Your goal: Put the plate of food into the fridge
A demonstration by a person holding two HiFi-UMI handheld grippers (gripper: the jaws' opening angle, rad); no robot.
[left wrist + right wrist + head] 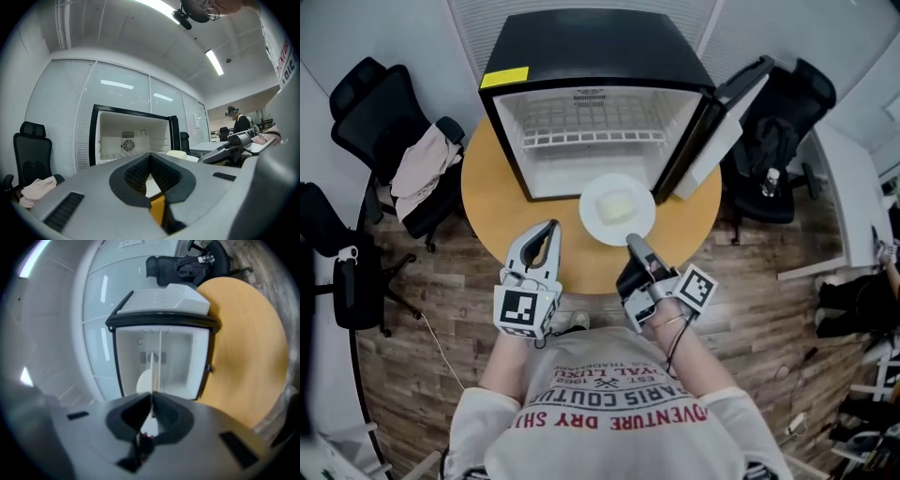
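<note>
Pinched the near rim of the white plate (pixel 598 228) with the right gripper (pixel 633 243), jaws almost together on it. Held the left gripper (pixel 549 228) just beside, jaws closed and empty. Had the plate, with its pale food (pixel 619 202), over the round wooden table (pixel 492 192) at the mouth of the open mini fridge (pixel 591 47).

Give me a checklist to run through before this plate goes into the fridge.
1. Fridge door open: ok.
2. Right gripper shut on the plate rim: ok.
3. Food sits on the plate: ok.
4. Room on the fridge floor behind the plate: ok.
5. Left gripper shut, holding nothing, apart from the plate: ok.
6. Plate lifted off the table: cannot tell.
</note>
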